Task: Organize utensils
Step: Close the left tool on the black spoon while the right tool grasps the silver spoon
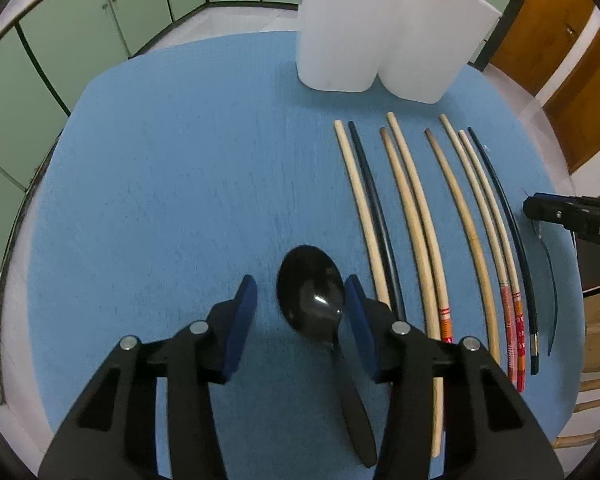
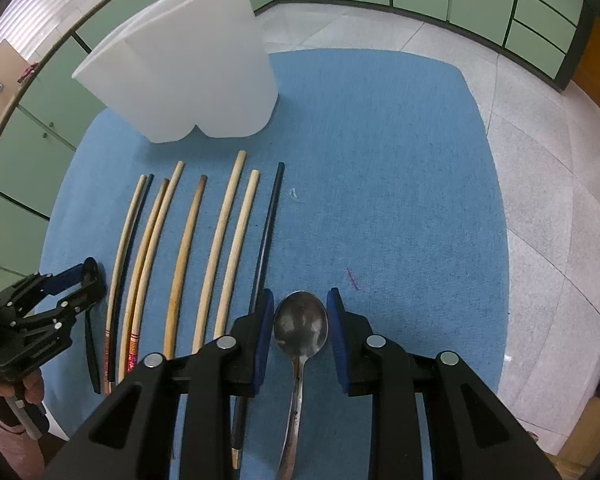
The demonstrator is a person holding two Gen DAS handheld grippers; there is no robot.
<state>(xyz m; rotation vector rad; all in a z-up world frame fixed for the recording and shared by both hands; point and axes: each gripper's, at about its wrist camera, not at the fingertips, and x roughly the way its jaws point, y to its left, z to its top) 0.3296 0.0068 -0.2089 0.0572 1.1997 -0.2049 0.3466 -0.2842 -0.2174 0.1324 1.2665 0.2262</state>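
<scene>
A black spoon (image 1: 312, 288) lies on the blue mat (image 1: 180, 168), bowl between the open fingers of my left gripper (image 1: 300, 300). A metal spoon (image 2: 300, 328) lies on the mat (image 2: 400, 160) between the open fingers of my right gripper (image 2: 300, 320). Several wooden and dark chopsticks (image 1: 420, 220) lie in a row between the two spoons; they also show in the right wrist view (image 2: 188, 248). A white two-compartment holder (image 1: 380, 32) stands at the mat's far side, also in the right wrist view (image 2: 188, 64).
The right gripper's tip (image 1: 572, 216) shows at the right edge of the left view. The left gripper (image 2: 52, 304) shows at the left of the right view, over the black spoon (image 2: 92, 344). Green cabinets (image 1: 60, 40) and tiled floor (image 2: 540, 160) surround the mat.
</scene>
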